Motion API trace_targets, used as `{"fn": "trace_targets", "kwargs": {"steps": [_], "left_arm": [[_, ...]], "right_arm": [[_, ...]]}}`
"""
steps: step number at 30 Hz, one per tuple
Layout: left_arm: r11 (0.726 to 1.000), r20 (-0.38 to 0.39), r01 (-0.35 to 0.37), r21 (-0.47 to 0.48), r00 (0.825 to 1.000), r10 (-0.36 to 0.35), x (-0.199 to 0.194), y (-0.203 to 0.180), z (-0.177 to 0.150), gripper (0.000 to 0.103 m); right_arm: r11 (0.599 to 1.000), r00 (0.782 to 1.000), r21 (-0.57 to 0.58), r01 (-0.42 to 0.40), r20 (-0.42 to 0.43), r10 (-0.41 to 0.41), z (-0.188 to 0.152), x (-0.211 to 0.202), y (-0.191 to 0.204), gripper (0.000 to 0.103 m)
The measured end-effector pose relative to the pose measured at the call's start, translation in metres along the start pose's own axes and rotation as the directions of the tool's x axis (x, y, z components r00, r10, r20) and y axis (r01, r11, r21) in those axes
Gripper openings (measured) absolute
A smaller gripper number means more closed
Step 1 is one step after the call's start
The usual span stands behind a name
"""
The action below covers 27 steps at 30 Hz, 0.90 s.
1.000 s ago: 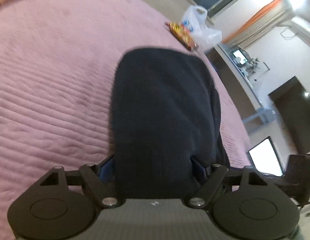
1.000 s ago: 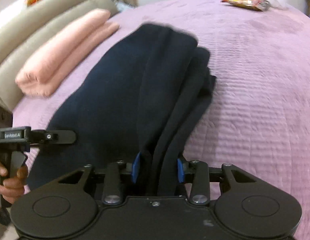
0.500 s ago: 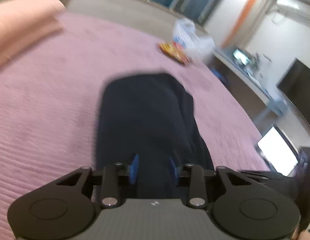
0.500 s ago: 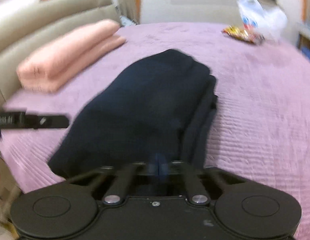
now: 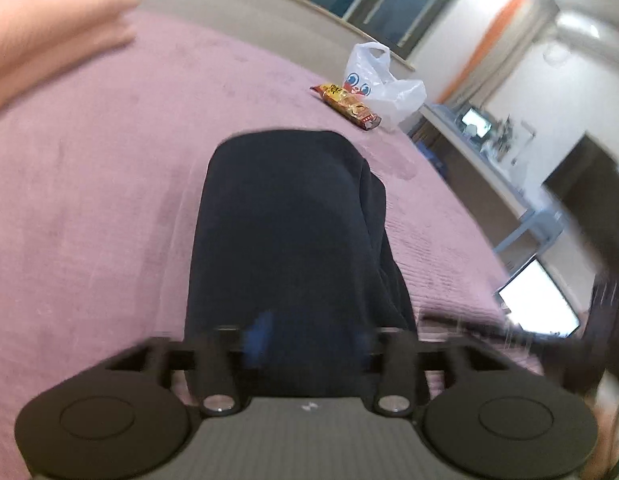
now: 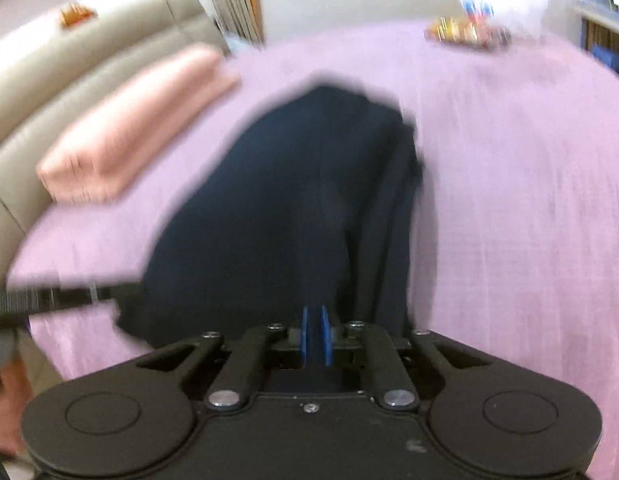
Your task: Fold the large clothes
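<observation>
Dark navy cloth (image 5: 285, 232), folded into a long stack on the bed (image 5: 89, 208), was judged released: the left tool (image 5: 309, 336) was reopening, half-wide, the right tool (image 6: 315, 330) nearly closed, empty; a fresh grasp was wanted next.

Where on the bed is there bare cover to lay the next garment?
Free: the purple cover beside the folded dark garment, short of the snack packet and plastic bag. Narrower: the strip between garment and pink pillow.
</observation>
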<state>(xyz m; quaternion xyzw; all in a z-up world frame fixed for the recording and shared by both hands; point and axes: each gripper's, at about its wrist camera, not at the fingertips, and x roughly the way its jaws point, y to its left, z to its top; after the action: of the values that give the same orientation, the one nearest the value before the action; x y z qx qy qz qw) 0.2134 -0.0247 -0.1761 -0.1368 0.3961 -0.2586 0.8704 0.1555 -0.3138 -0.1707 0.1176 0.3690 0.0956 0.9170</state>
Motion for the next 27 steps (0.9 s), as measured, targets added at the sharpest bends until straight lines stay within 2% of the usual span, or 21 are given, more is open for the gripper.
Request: {"fn": "trace_targets", "kwargs": {"steps": [3,5,7,9,10,11,12,13,14,15,16,18,19,20,21,22,24,25,27], "left_arm": [[0.990,-0.057,-0.076,0.121,0.995,0.083,0.016,-0.008,-0.006,0.054],[0.980,-0.036,-0.096,0.175,0.994,0.104,0.019,-0.009,-0.015,0.056],[0.978,-0.013,-0.099,0.182,0.995,0.103,0.016,-0.007,-0.022,0.058],[0.982,-0.006,-0.085,0.170,0.996,0.088,0.018,-0.006,-0.023,0.061],[0.980,-0.007,-0.090,0.175,0.996,0.093,0.020,-0.006,-0.022,0.061],[0.978,-0.010,-0.099,0.184,0.995,0.103,0.021,-0.007,-0.020,0.061],[0.976,-0.014,-0.104,0.192,0.994,0.109,0.022,-0.007,-0.020,0.061],[0.975,-0.013,-0.102,0.197,0.994,0.106,0.022,-0.008,-0.017,0.061],[0.976,-0.013,-0.094,0.198,0.995,0.098,0.022,-0.008,-0.017,0.061],[0.976,-0.014,-0.094,0.196,0.995,0.098,0.022,-0.009,-0.018,0.062],[0.975,-0.014,-0.098,0.199,0.995,0.103,0.023,-0.008,-0.018,0.062],[0.972,-0.013,-0.118,0.204,0.992,0.124,0.021,-0.008,-0.020,0.062],[0.971,-0.012,-0.123,0.204,0.992,0.128,0.020,-0.009,-0.020,0.062],[0.971,-0.010,-0.128,0.200,0.991,0.133,0.017,-0.009,-0.021,0.061],[0.972,-0.009,-0.136,0.193,0.990,0.141,0.014,-0.010,-0.022,0.061],[0.972,-0.009,-0.143,0.185,0.989,0.148,0.011,-0.010,-0.023,0.061],[0.973,-0.011,-0.163,0.162,0.986,0.167,0.006,-0.011,-0.026,0.061],[0.973,-0.010,-0.172,0.151,0.984,0.176,0.003,-0.011,-0.027,0.061],[0.974,-0.019,-0.192,0.121,0.981,0.196,-0.003,-0.010,-0.030,0.061]], "right_arm": [[0.997,0.993,-0.016,-0.070,0.099,0.071,0.051,0.032,-0.001,0.012],[0.997,0.988,-0.007,-0.071,0.139,0.071,0.075,0.062,-0.005,0.012],[0.997,0.988,-0.005,-0.071,0.134,0.071,0.093,0.101,-0.005,0.015],[0.997,0.995,-0.011,-0.070,0.064,0.071,0.103,0.140,-0.009,0.013],[0.999,0.999,-0.029,-0.028,0.032,0.029,0.105,0.158,-0.012,0.007],[0.996,0.997,-0.056,0.071,0.023,-0.070,0.105,0.174,-0.015,0.007],[0.981,0.984,-0.081,0.176,0.019,-0.175,0.101,0.186,-0.021,0.009],[0.972,0.975,-0.077,0.220,-0.003,-0.221,0.097,0.197,-0.033,0.000],[0.982,0.982,-0.030,0.184,-0.024,-0.185,0.093,0.201,-0.046,0.000],[0.988,0.987,0.005,0.157,-0.016,-0.157,0.092,0.198,-0.053,0.000],[0.986,0.987,0.017,0.163,-0.008,-0.163,0.093,0.190,-0.055,0.000],[0.975,0.975,0.010,0.220,0.027,-0.220,0.092,0.166,-0.047,0.000],[0.981,0.980,0.009,0.193,0.056,-0.193,0.086,0.146,-0.038,0.000],[0.989,0.986,0.014,0.148,0.078,-0.149,0.079,0.128,-0.030,0.004],[0.995,0.991,0.008,0.104,0.086,-0.104,0.071,0.111,-0.023,0.013],[0.997,0.994,-0.010,0.070,0.080,-0.069,0.059,0.097,-0.013,0.019],[0.999,0.998,-0.031,0.036,0.049,-0.034,0.031,0.076,0.000,0.020],[0.998,0.999,-0.042,0.036,0.009,-0.036,0.017,0.068,0.006,0.020],[0.994,0.991,-0.052,0.093,-0.091,-0.098,-0.015,0.068,0.010,0.020]]}}
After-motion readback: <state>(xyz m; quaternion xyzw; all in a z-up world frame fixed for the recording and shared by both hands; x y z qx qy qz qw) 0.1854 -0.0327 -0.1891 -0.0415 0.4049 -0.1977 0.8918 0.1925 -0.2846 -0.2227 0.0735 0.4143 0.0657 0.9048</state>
